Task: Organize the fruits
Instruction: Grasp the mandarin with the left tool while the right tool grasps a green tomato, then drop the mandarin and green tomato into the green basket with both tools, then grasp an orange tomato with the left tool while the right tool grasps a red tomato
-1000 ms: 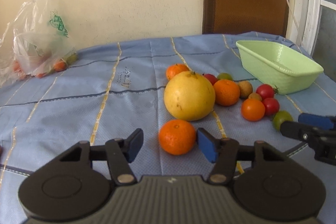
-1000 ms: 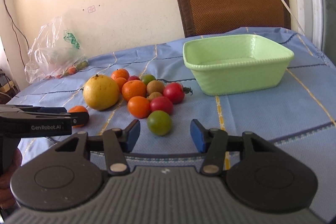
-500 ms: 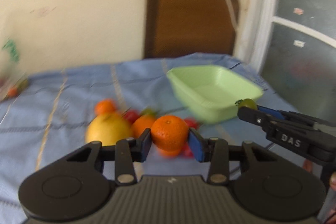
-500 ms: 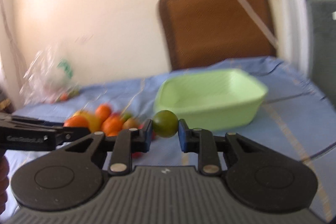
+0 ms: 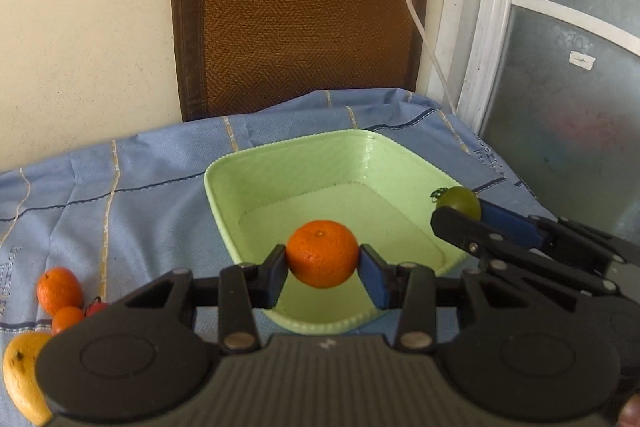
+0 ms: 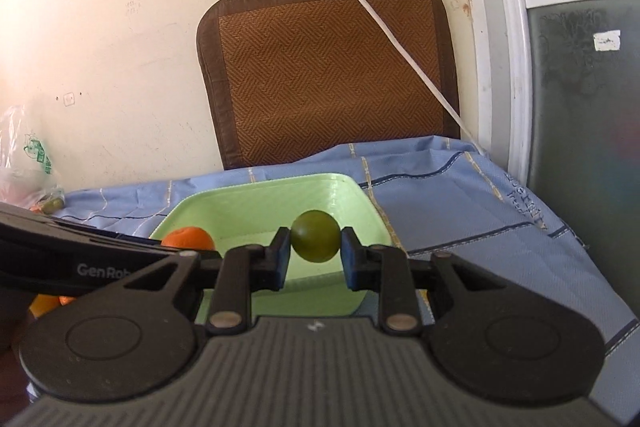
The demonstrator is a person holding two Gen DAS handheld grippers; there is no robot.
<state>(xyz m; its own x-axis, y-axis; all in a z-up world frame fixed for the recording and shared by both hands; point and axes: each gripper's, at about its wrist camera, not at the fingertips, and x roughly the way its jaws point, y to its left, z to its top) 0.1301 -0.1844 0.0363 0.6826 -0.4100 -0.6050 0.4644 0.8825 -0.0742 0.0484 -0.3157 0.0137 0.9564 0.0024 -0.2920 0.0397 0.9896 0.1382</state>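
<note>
Two fruits are in the air at once, and that is where our risk lies. Our left tongs (image 5: 323, 269) are closed on an orange (image 5: 322, 253), the blue pads pressing its sides, and it hangs over the near part of the green basket (image 5: 224, 203). Our right tongs (image 6: 313, 254) are closed on a small green fruit (image 6: 315, 235), held above the basket's right side. The basket is bare inside as far as we see.

Both tongs crowd the same small space. In the left view the right tongs reach in just beside the orange, so a careless move could knock one tool against the other and jar a fruit loose before we mean to let go.

Both fruits are round and gripped only at two points. We judge that the green one, being small and smooth, could squirt out if the pads slip off its middle. From this height either fruit may bounce or roll on the hard basket floor; the orange hangs close to the near rim and could tip out onto the worktop (image 5: 132, 195).

The basket looks light, so a bump on its wall might shove it toward the worktop edge at the right.

Several fruits (image 5: 60, 291) lie on the cloth at far left, well apart from the basket.
</note>
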